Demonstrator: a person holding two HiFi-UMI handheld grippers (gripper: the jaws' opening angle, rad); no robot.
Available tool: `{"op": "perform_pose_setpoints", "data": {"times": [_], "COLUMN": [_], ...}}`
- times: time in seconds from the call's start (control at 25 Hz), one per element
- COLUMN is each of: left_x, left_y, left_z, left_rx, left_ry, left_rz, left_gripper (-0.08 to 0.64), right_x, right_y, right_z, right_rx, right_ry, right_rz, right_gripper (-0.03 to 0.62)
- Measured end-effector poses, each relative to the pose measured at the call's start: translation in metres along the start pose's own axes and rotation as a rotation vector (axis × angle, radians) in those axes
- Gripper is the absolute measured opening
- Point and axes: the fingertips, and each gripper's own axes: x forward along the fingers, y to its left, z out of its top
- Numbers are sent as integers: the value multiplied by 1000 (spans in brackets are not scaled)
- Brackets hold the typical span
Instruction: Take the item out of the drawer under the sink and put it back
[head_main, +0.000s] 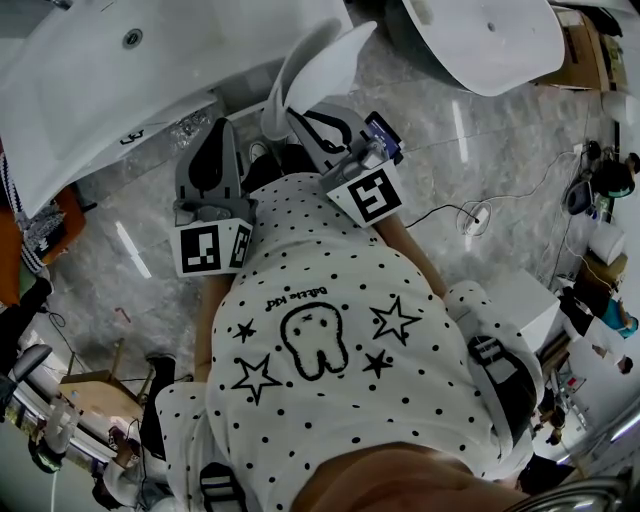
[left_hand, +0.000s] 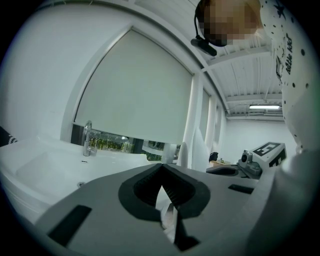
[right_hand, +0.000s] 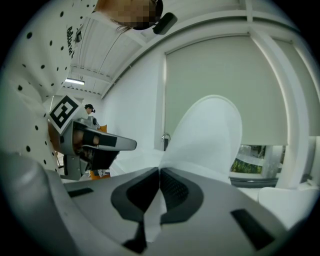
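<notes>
Left gripper (left_hand: 161, 166), right gripper (right_hand: 159, 171): both closed

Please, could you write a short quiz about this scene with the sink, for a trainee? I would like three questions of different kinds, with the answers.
1. True or false: the right tool is shut on an item.
2. In the left gripper view, where is the faucet relative to the left tool? A) above, to the left B) above, to the right C) directly below
3. How many marker cubes show in the head view?
Key: 1 false, it is shut and empty; 2 A; 3 two.
</notes>
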Motion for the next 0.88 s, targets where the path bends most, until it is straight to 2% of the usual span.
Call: {"op": "perform_pose_setpoints", "data": {"times": [0.88], "left_x": [-2], "left_y": [0], "left_z": [-1], "left_rx": [-1], "left_ry": [3], "left_rz": [10], "left_gripper": [5], "right_x": [1], "right_y": [3], "right_z": [-1], "right_rx": [5], "right_ry": [-2], "right_rz": [13], "right_gripper": [15]}}
